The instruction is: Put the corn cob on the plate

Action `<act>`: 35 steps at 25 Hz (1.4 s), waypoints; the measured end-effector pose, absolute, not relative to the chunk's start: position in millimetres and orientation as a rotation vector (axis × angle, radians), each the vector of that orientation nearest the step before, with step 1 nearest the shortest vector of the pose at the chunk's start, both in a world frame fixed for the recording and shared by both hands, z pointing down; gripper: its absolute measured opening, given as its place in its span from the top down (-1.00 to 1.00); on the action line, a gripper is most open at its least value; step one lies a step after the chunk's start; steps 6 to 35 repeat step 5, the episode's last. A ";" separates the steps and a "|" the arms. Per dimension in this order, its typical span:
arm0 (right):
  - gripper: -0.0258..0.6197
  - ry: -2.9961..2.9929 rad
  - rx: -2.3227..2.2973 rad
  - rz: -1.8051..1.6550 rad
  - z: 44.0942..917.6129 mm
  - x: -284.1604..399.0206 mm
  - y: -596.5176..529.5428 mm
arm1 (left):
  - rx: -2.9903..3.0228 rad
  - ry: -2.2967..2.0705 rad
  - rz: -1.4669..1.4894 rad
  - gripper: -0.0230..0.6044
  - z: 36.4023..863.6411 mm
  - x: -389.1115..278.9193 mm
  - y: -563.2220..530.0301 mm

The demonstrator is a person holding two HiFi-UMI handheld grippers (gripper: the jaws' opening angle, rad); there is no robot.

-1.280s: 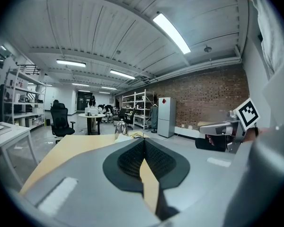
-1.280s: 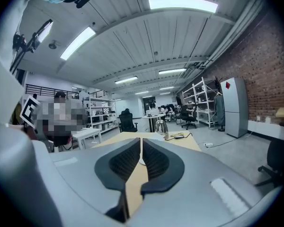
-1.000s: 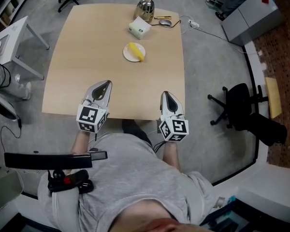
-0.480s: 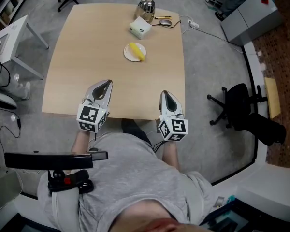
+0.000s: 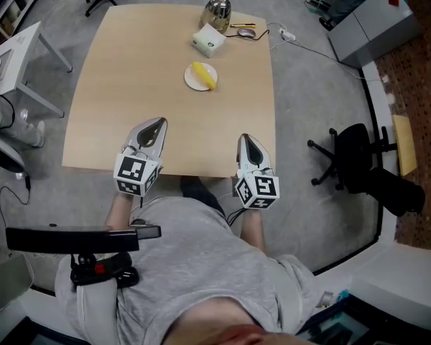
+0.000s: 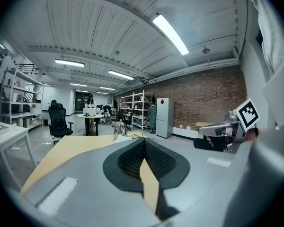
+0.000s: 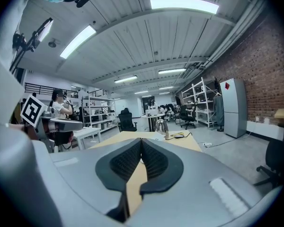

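Observation:
A yellow corn cob (image 5: 205, 75) lies on a small white plate (image 5: 192, 82) toward the far side of the wooden table (image 5: 129, 77). My left gripper (image 5: 155, 126) rests at the near left edge of the table, its jaws shut with nothing between them; in its own view the left gripper (image 6: 143, 142) shows black pads meeting at the tip. My right gripper (image 5: 247, 141) sits at the near right edge, also shut and empty, and the right gripper (image 7: 141, 141) shows closed pads in its own view. Both stay far from the plate.
A pale green box (image 5: 207, 42) and a shiny metal kettle (image 5: 216, 11) stand behind the plate, with a mouse and pen (image 5: 245, 31) beside them. An office chair (image 5: 353, 160) stands right of the table, a white side table (image 5: 14, 56) to the left.

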State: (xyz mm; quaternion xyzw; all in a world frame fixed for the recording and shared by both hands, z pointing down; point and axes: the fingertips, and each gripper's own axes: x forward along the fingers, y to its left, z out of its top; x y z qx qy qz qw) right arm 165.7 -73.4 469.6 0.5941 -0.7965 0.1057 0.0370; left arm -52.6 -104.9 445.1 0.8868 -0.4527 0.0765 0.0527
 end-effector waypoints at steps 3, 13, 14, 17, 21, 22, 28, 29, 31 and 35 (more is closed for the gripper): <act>0.90 -2.444 1.812 0.326 471.5 163.2 -73.9 | 2.690 -1.378 0.233 0.86 447.2 -54.6 -104.6; 0.90 -2.444 1.804 0.325 473.1 163.0 -75.2 | 2.683 -1.382 0.235 0.86 449.5 -54.9 -105.0; 0.90 -2.444 1.804 0.325 473.1 163.0 -75.2 | 2.683 -1.382 0.235 0.86 449.5 -54.9 -105.0; 0.90 -2.444 1.804 0.325 473.1 163.0 -75.2 | 2.683 -1.382 0.235 0.86 449.5 -54.9 -105.0; 0.90 -2.444 1.804 0.325 473.1 163.0 -75.2 | 2.683 -1.382 0.235 0.86 449.5 -54.9 -105.0; 0.90 -2.444 1.804 0.325 473.1 163.0 -75.2 | 2.683 -1.382 0.235 0.86 449.5 -54.9 -105.0; 0.90 -2.444 1.804 0.325 473.1 163.0 -75.2 | 2.683 -1.382 0.235 0.86 449.5 -54.9 -105.0; 0.90 -2.444 1.804 0.325 473.1 163.0 -75.2 | 2.683 -1.382 0.235 0.86 449.5 -54.9 -105.0; 0.90 -2.444 1.804 0.325 473.1 163.0 -75.2 | 2.683 -1.382 0.235 0.86 449.5 -54.9 -105.0; 0.90 -2.444 1.804 0.325 473.1 163.0 -75.2 | 2.683 -1.382 0.235 0.86 449.5 -54.9 -105.0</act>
